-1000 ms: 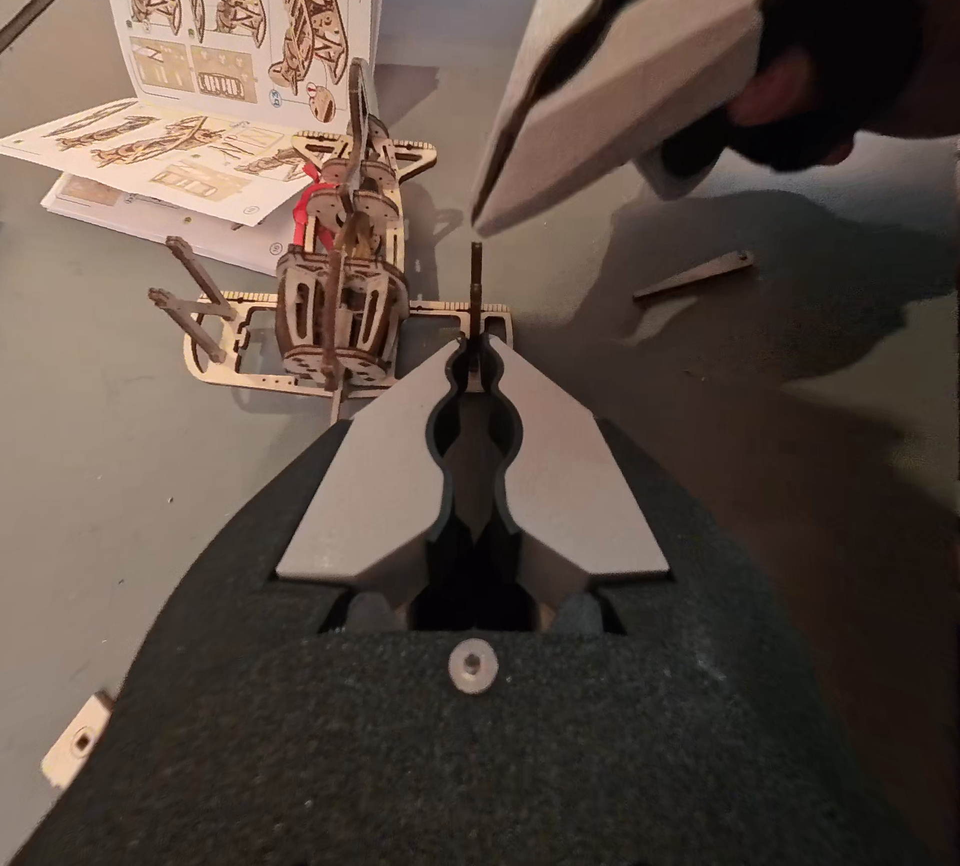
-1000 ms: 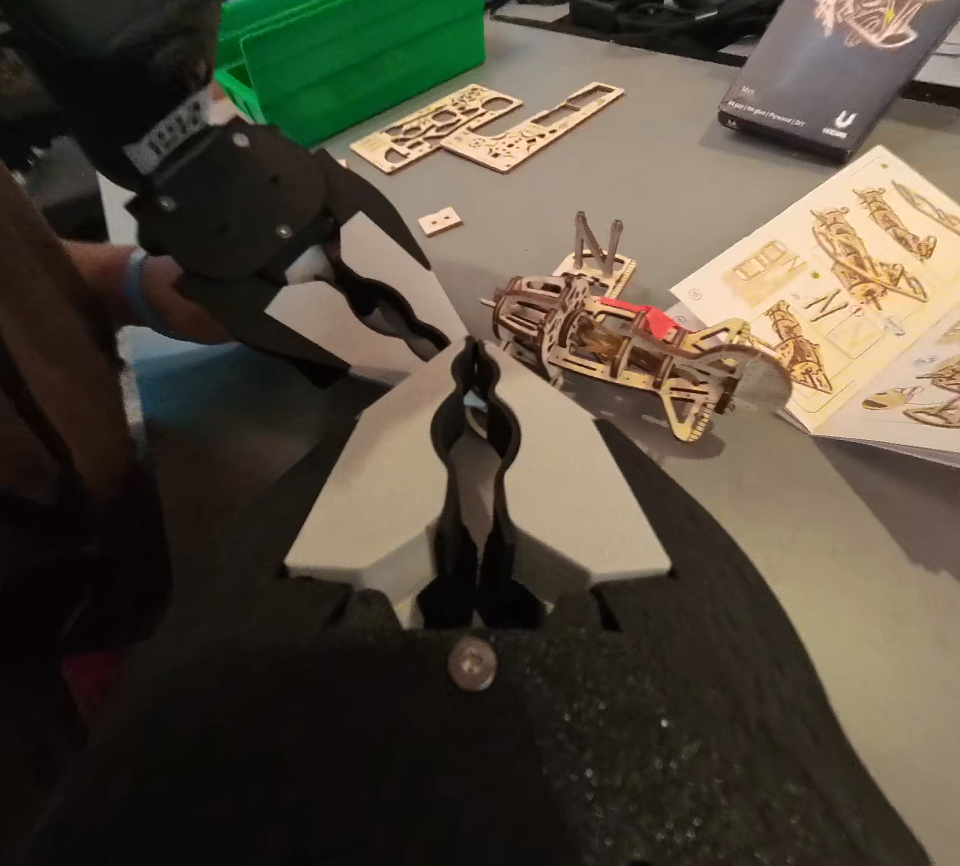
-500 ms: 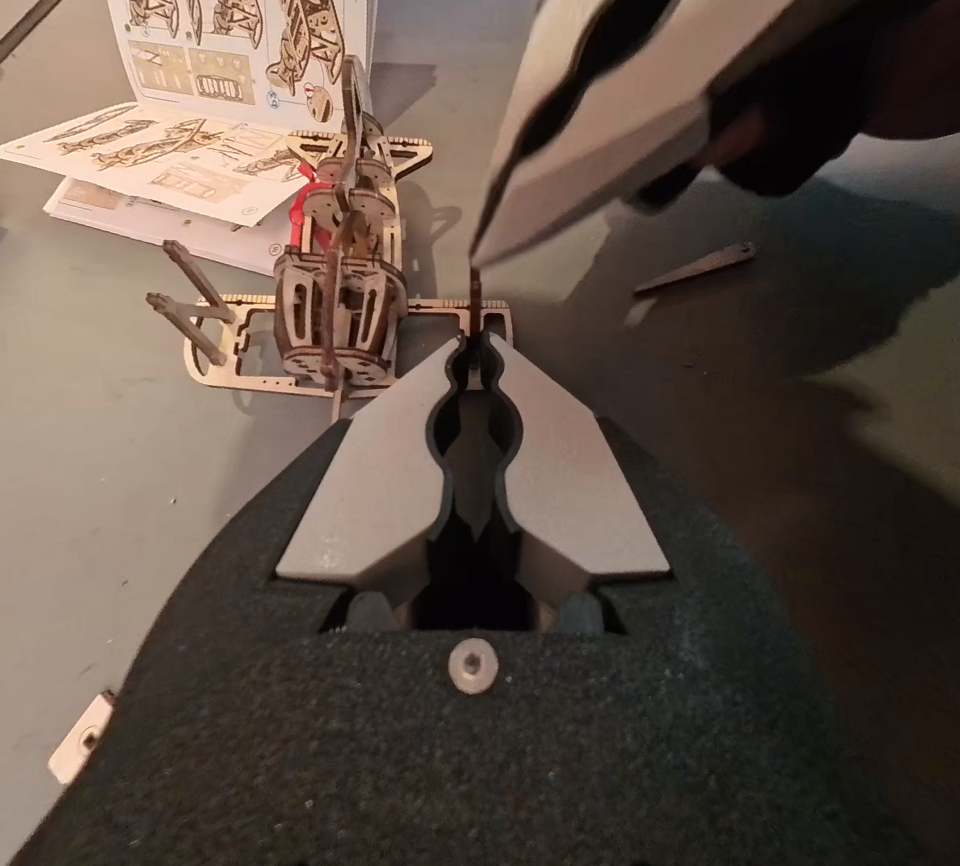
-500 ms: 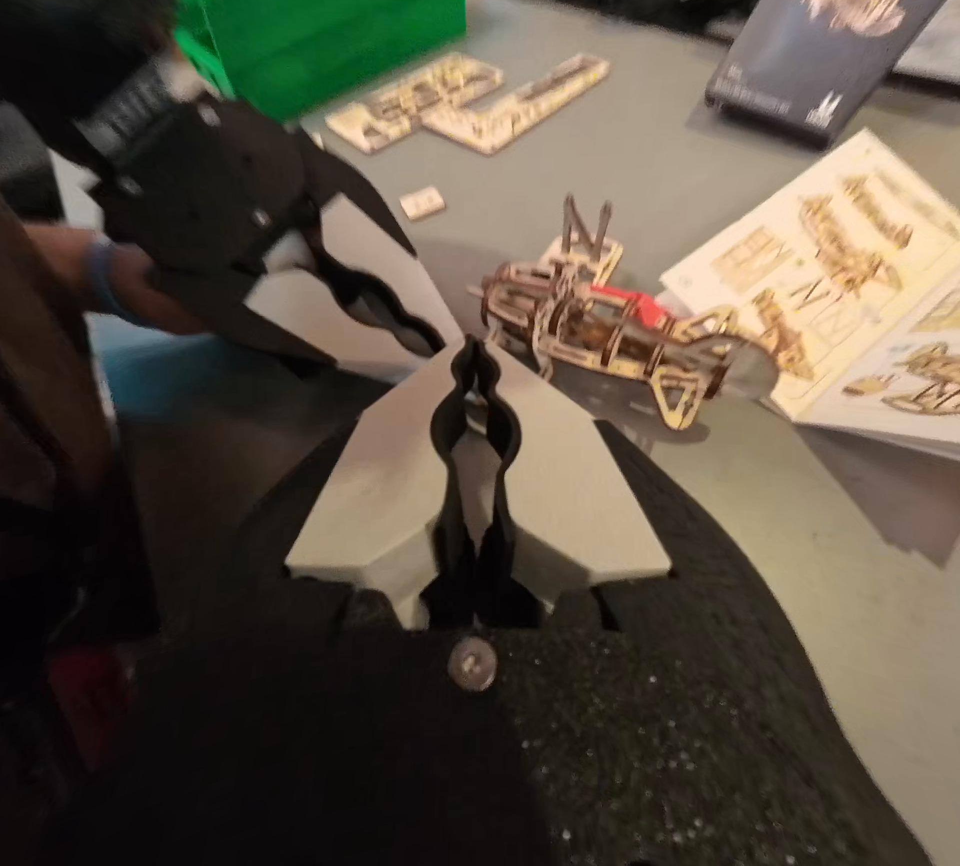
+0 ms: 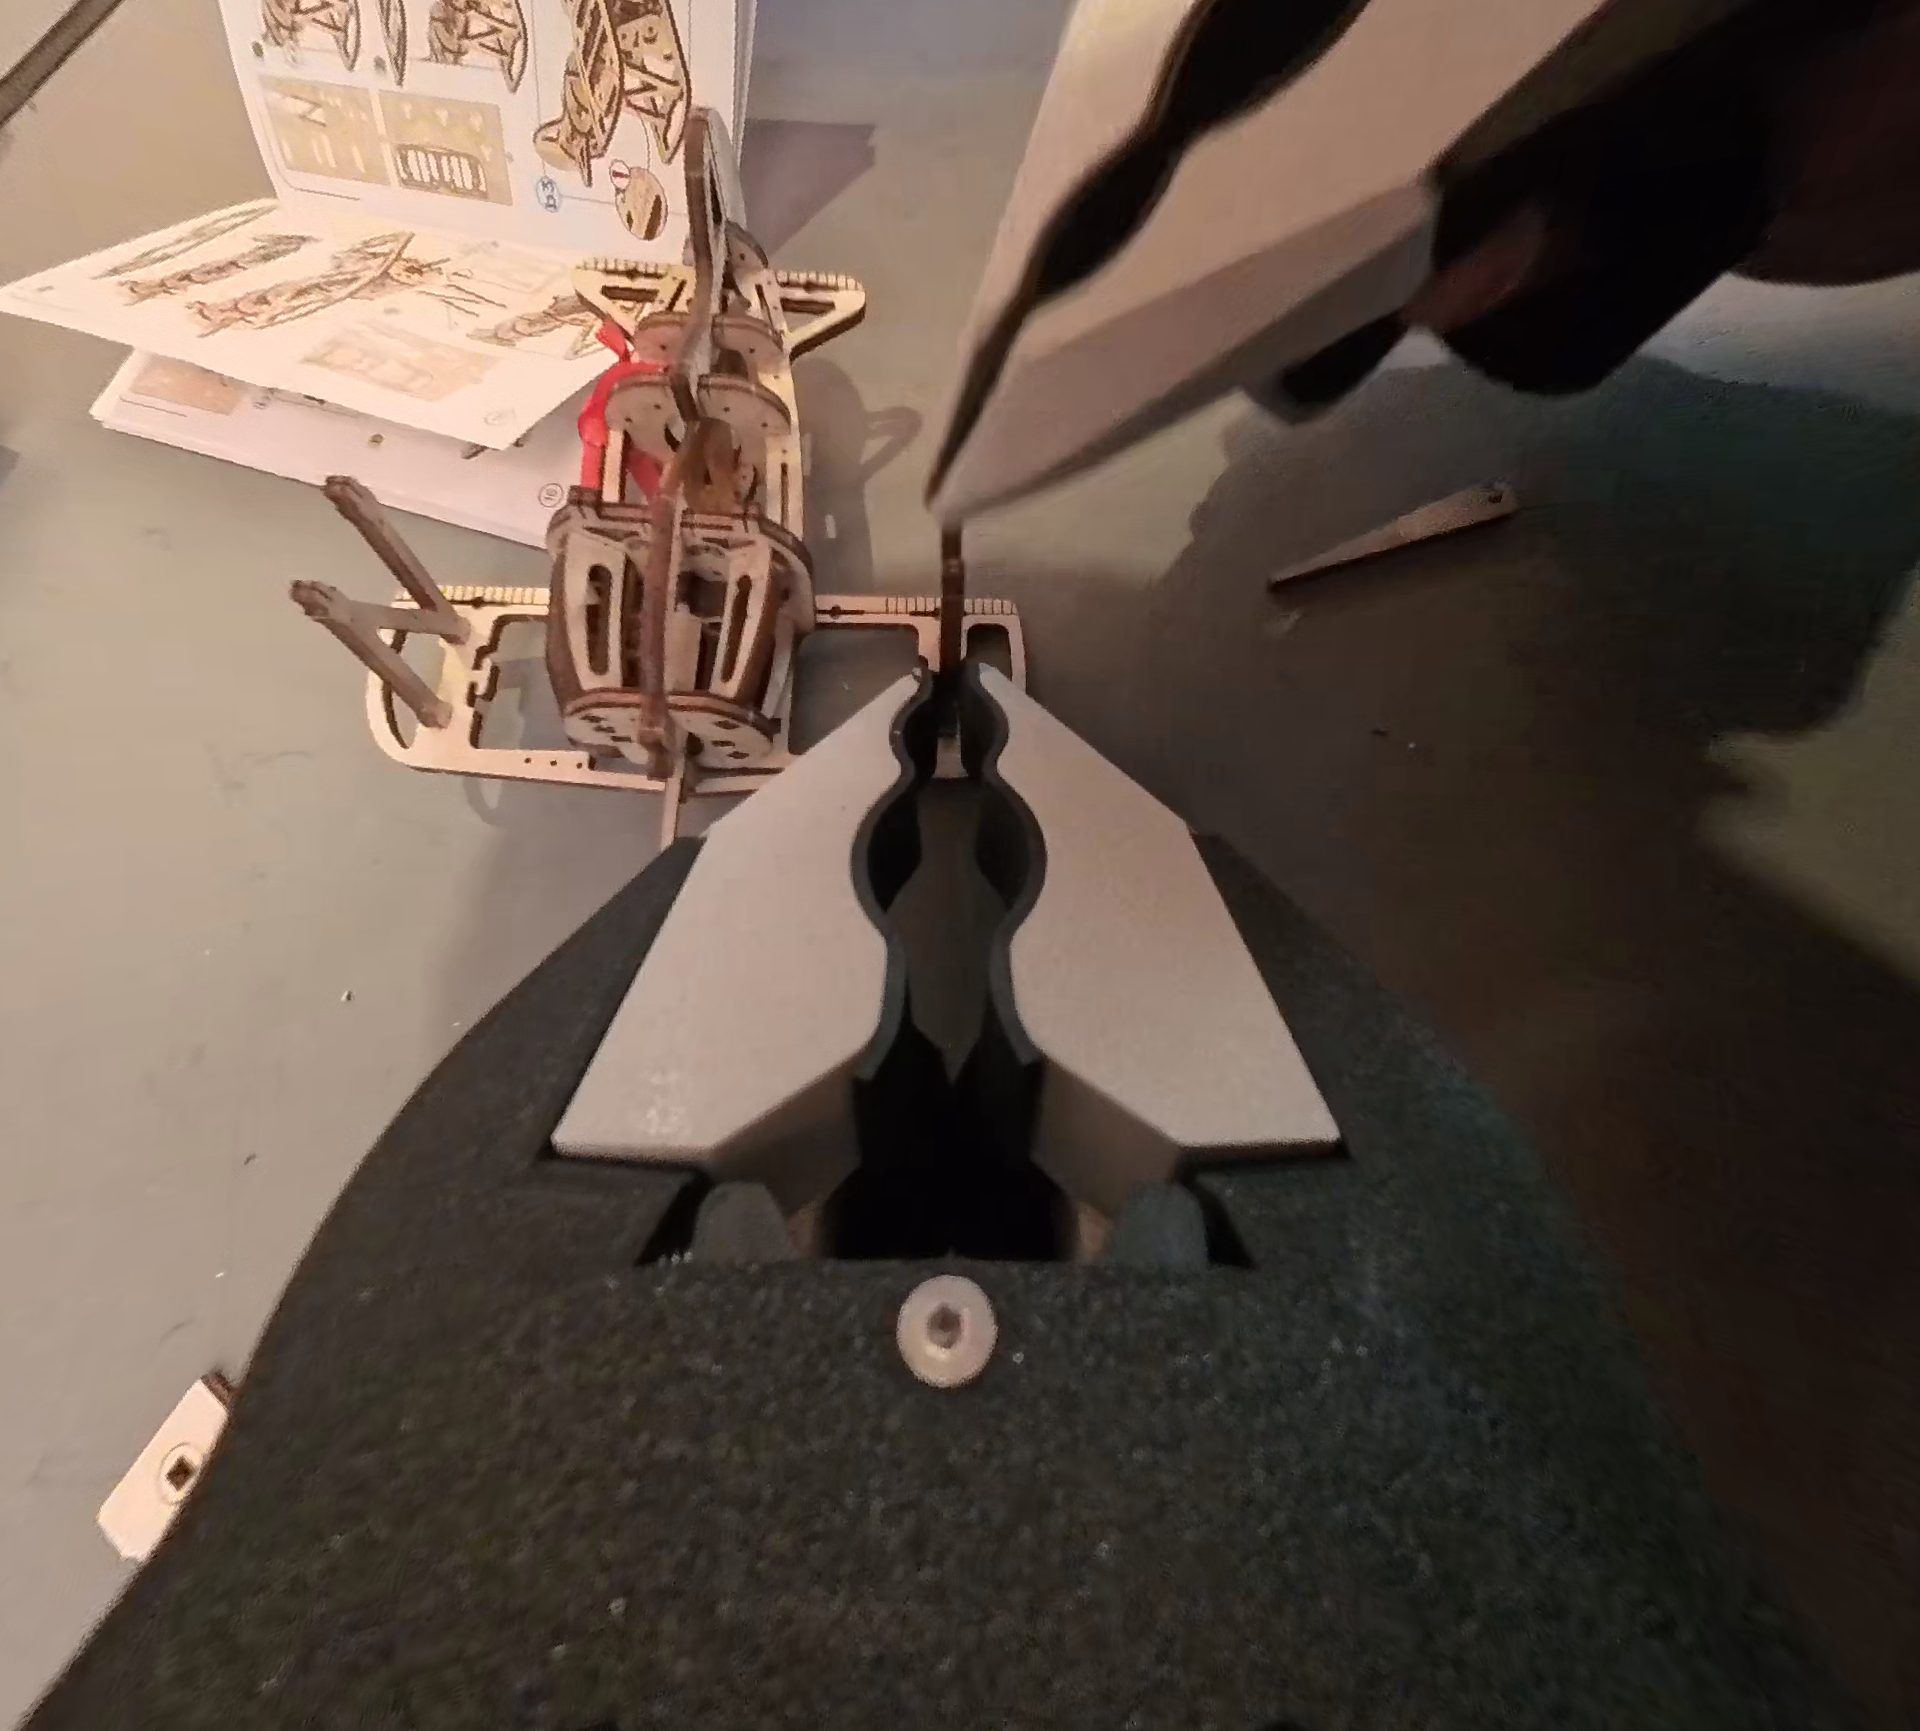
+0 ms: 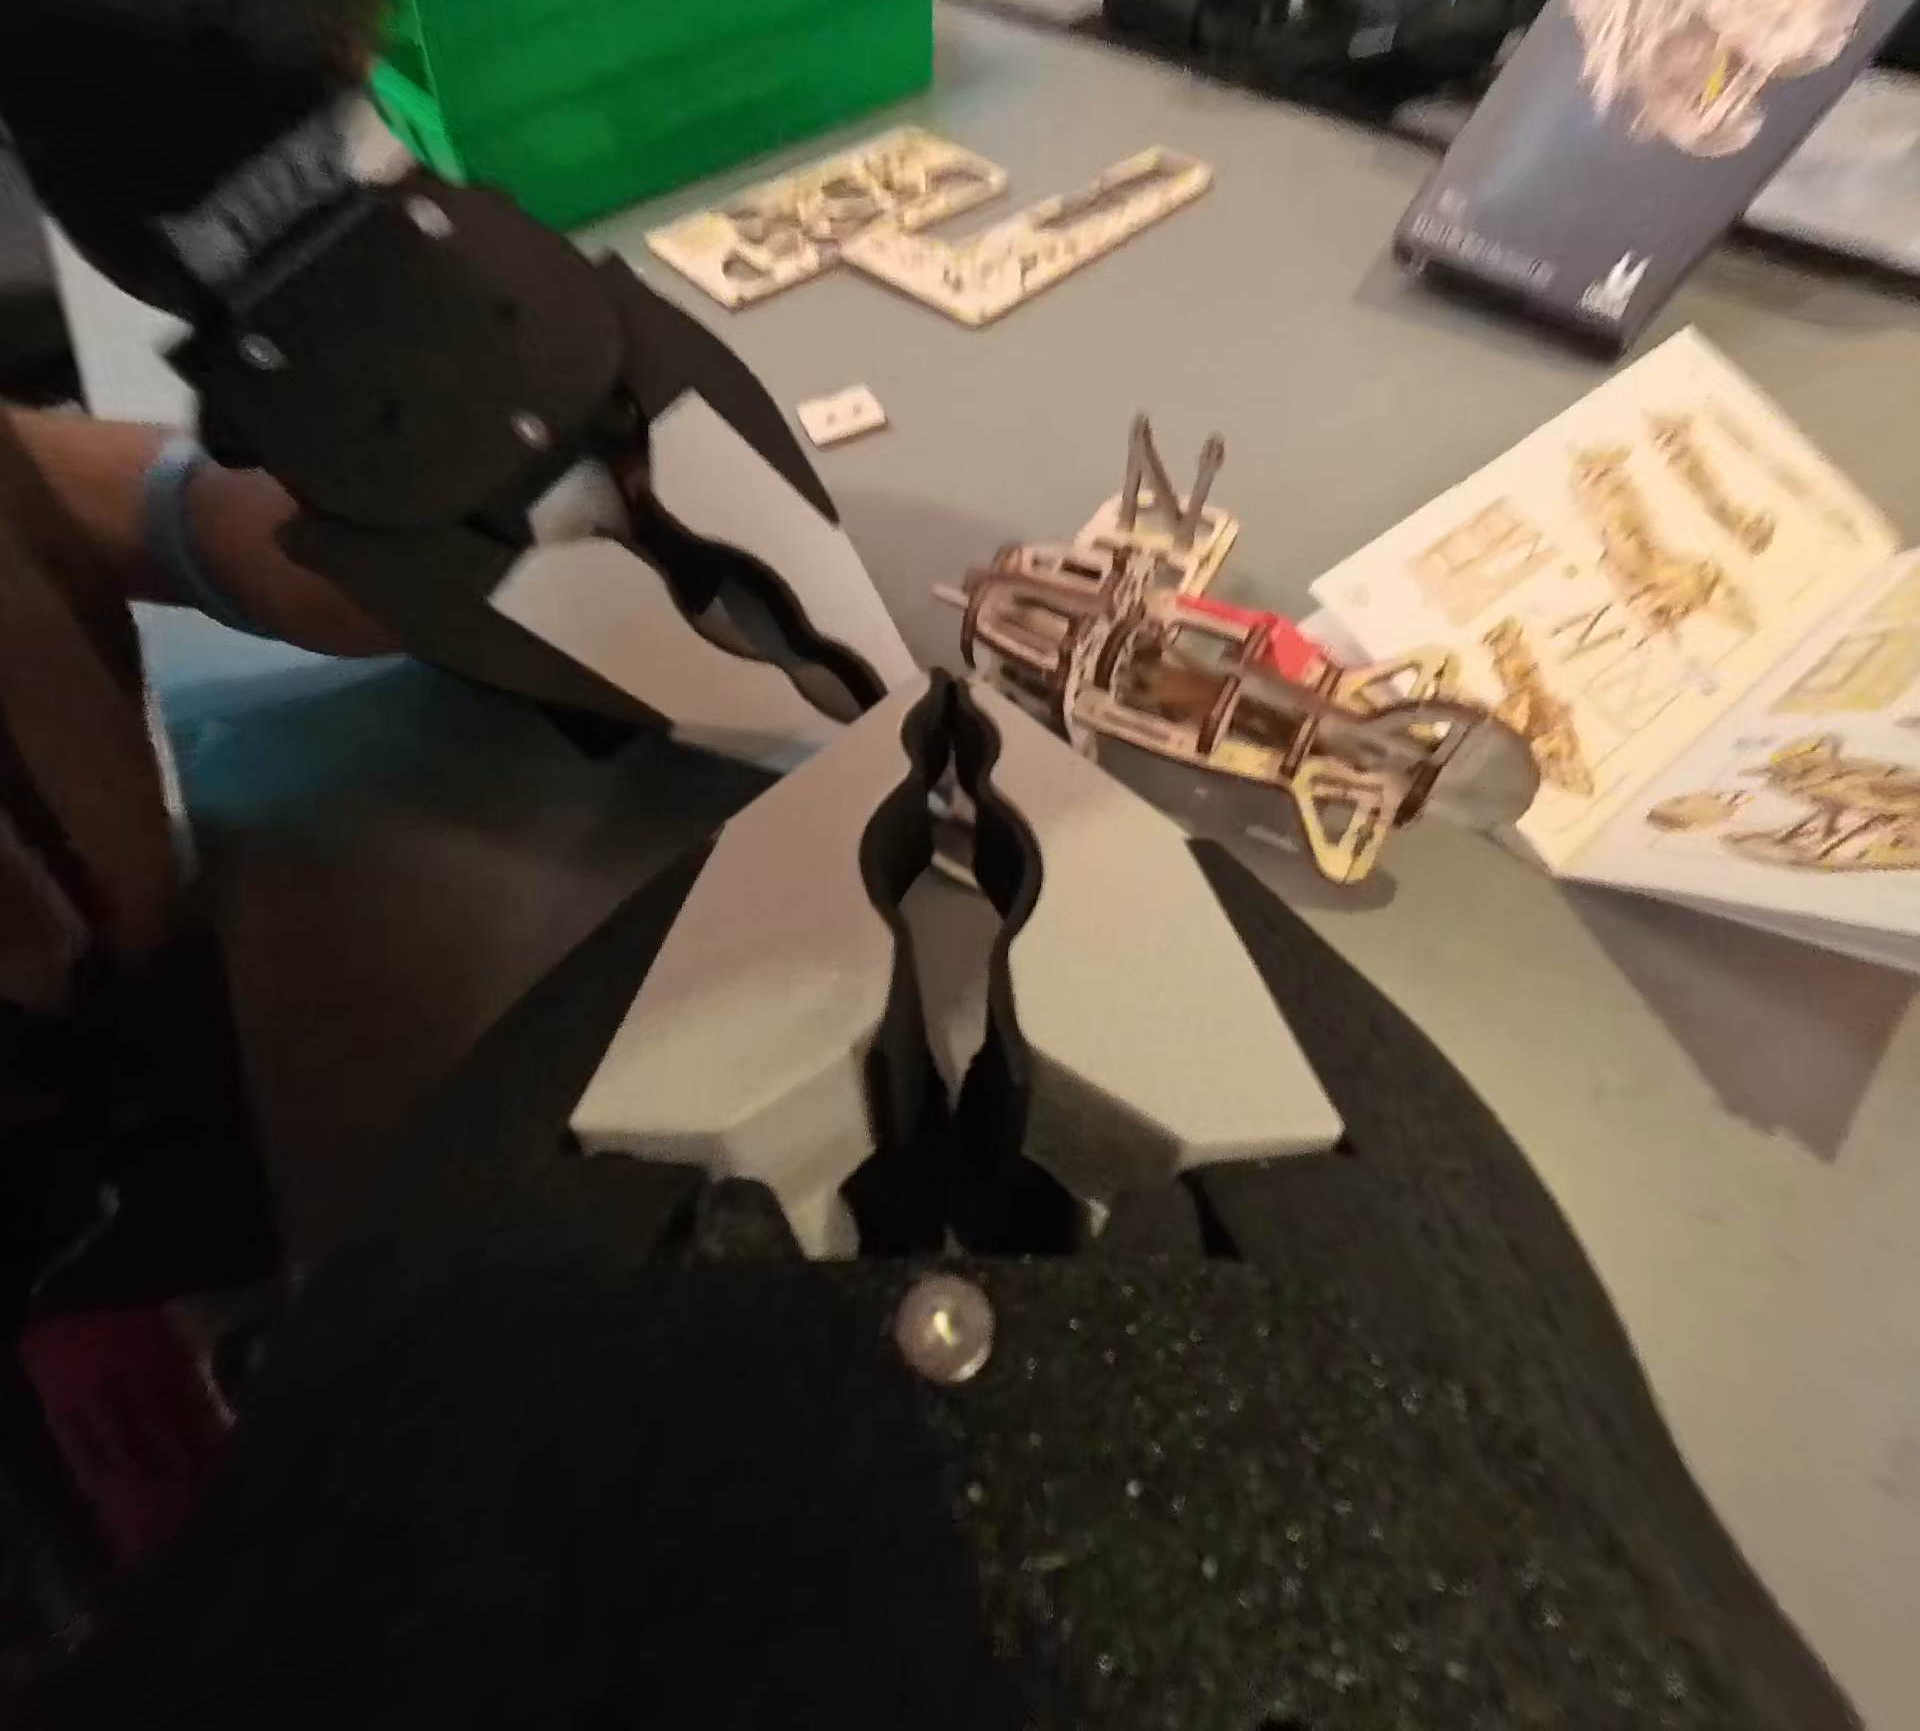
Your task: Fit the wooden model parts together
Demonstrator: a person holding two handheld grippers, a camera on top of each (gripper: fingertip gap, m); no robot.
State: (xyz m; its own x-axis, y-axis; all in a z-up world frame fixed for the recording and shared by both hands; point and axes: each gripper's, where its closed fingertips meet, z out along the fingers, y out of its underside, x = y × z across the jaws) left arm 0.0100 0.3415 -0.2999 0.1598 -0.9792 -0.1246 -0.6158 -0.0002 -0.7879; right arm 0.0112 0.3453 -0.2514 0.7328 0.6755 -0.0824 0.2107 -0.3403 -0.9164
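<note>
Left claw (image 5: 948,689) low over the worktop (image 5: 208,850), clenched on a thin upright strut (image 5: 950,585); right claw (image 5: 940,492) angled down onto its top, seemingly clenched empty.

Right wrist view blurred throughout: wooden sheets (image 6: 925,221) upper middle and dark box (image 6: 1662,71) upper right lack detail. Green bin (image 6: 665,19) cut by top edge. Booklet (image 6: 1662,642) runs off right edge. Left wrist view: foot of upright wooden strut (image 5: 951,601) hidden between left gripper (image 5: 943,694) jaws. Right gripper (image 5: 940,497) cut off upper right; whether its tip touches the strut is unclear.
</note>
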